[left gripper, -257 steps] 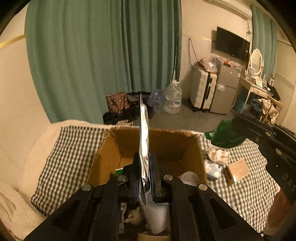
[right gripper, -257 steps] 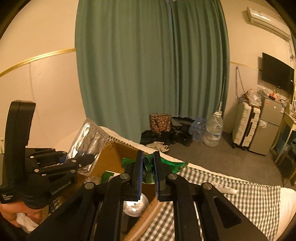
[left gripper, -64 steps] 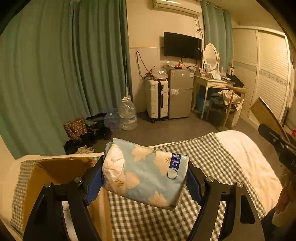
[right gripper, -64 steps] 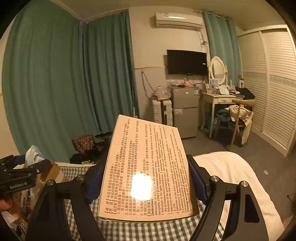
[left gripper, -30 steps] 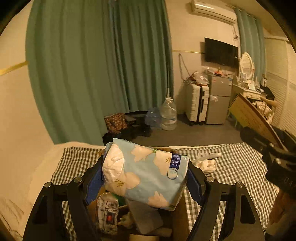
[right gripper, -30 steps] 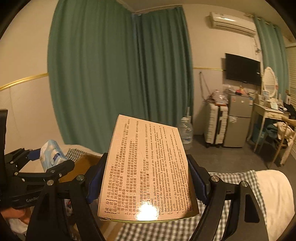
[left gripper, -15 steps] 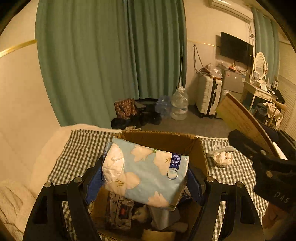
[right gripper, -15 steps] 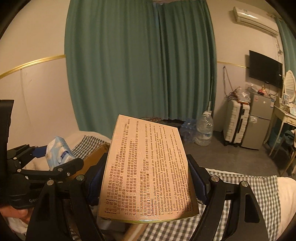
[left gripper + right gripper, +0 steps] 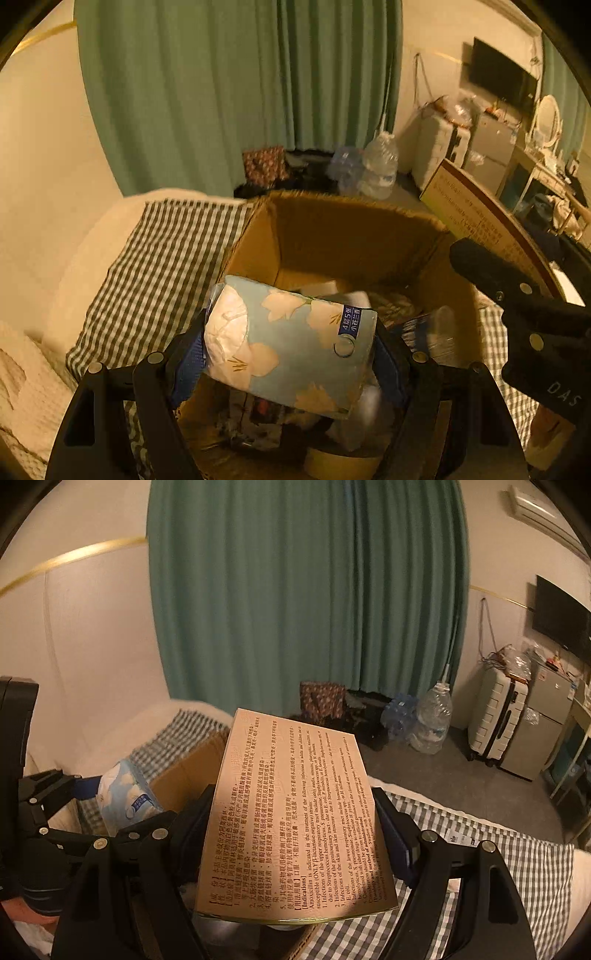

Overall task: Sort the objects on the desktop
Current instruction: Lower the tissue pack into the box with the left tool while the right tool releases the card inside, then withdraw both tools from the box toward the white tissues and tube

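Observation:
My left gripper (image 9: 290, 354) is shut on a light-blue tissue pack with cream flowers (image 9: 288, 347), held crosswise above the open cardboard box (image 9: 354, 229). The box holds several items, among them a foil packet (image 9: 424, 332). My right gripper (image 9: 295, 834) is shut on a flat tan medicine box printed with text (image 9: 291, 812), tilted up over the box's right side. That medicine box (image 9: 480, 221) and the right gripper's arm (image 9: 524, 306) show at the right of the left wrist view. The tissue pack (image 9: 125, 794) and cardboard box (image 9: 188, 771) appear at the left of the right wrist view.
The box stands on a bed with a green-checked cover (image 9: 162, 258). A cream blanket (image 9: 33, 398) lies at the left. Behind are green curtains (image 9: 303, 590), a water jug (image 9: 432, 720), a white suitcase (image 9: 495, 716) and a small fridge (image 9: 543, 723).
Both grippers have swung left and dipped toward the cardboard box, which now fills more of both views. Each keeps its hold: tissue pack on the left, medicine box on the right.

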A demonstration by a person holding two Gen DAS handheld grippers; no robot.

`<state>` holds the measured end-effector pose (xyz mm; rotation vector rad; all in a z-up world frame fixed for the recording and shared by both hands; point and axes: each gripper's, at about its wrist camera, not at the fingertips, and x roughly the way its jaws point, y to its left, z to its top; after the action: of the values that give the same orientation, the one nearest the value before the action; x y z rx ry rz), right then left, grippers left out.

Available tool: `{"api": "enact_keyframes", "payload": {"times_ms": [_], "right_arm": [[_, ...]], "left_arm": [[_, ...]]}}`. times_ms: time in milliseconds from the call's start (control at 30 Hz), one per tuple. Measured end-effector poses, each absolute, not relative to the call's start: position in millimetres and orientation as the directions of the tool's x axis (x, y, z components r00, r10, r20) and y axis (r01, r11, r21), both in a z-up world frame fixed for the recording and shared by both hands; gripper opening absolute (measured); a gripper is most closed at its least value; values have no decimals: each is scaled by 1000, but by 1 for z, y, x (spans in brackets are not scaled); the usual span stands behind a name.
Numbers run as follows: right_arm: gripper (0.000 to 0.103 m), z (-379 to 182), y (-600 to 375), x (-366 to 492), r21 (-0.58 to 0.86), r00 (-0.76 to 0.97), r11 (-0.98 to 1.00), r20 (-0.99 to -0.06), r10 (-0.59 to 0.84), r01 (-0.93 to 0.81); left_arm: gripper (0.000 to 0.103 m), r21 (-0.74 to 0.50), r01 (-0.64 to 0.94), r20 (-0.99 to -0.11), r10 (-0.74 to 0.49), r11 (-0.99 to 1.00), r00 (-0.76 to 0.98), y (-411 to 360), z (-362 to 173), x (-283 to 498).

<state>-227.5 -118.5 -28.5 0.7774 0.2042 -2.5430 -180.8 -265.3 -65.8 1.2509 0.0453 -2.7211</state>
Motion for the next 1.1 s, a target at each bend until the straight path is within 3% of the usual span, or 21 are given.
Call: {"api": "enact_keyframes", "payload": {"times_ms": [400,500,867,1100], "right_arm": [[81,-64,-143,-254,-44,-669,-847,-636,-386,530],[92,-58,-140,-251,-91,-715,-854,-596,-366,512],[93,-13,-76,-244,-95,-817,-910,-486,-311,403],[96,13,-2,-233,-147,-873,-951,-453,-182,274]], "left_arm": [[84,73,144,-798,-144,-987,-586,-265,-86,-193],[87,81,139,-785,-149,-987,-601,-262,-81,-192],[99,55,128,-700,-129,-990,-702,-240,-43,-183],[102,16,131,-656,-110,-991,-747,-220,-21,-177]]}}
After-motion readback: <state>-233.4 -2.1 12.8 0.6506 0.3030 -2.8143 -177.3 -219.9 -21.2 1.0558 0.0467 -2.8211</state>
